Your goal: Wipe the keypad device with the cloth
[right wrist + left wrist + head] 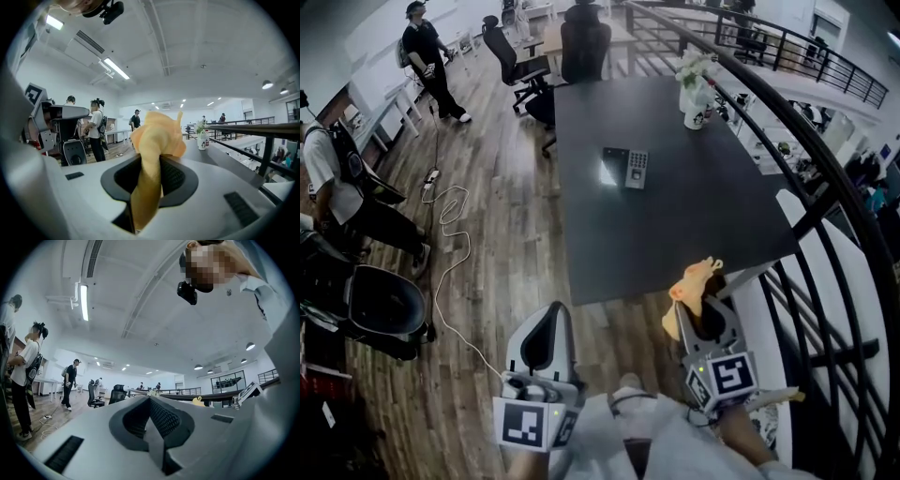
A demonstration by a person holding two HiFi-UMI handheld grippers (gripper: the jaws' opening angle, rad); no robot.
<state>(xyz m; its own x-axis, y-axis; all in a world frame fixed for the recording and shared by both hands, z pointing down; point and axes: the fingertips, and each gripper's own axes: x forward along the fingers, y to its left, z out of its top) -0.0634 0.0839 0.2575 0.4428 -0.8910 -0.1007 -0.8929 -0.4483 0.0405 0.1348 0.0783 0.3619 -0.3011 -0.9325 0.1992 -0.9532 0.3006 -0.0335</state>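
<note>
Fingers, right: the ribbed pads (177, 177) of the right gripper (151, 174) were clamped on the cloth (157, 136). Its orange-yellow bunch stood out past the tips and a tail ran back between them.
Reason for the hold: probably so that the soft wad, not a hard tip, would meet the device first.
Fingers, left: the left gripper (152, 420) had its fingers pressed together with nothing between them. It hung low beside the right one, apparently idle.
Keypad device: the keypad device (637, 169) lay flat on the dark bench (675, 234), well ahead of both pairs of fingers and touched by neither. It sat left of the cloth's line and right of the left fingers' line.
Beside it: a dark glossy panel (614, 164) touched the side of the device nearer the left fingers; whether it belonged to the device could not be told.
Beyond: a white mug (697, 112) with flowers stood farther off, past the device, ahead of the right fingers.
Stage: judged as the approach, with no wiping begun. The cloth had yet to cross the near bench edge.
</note>
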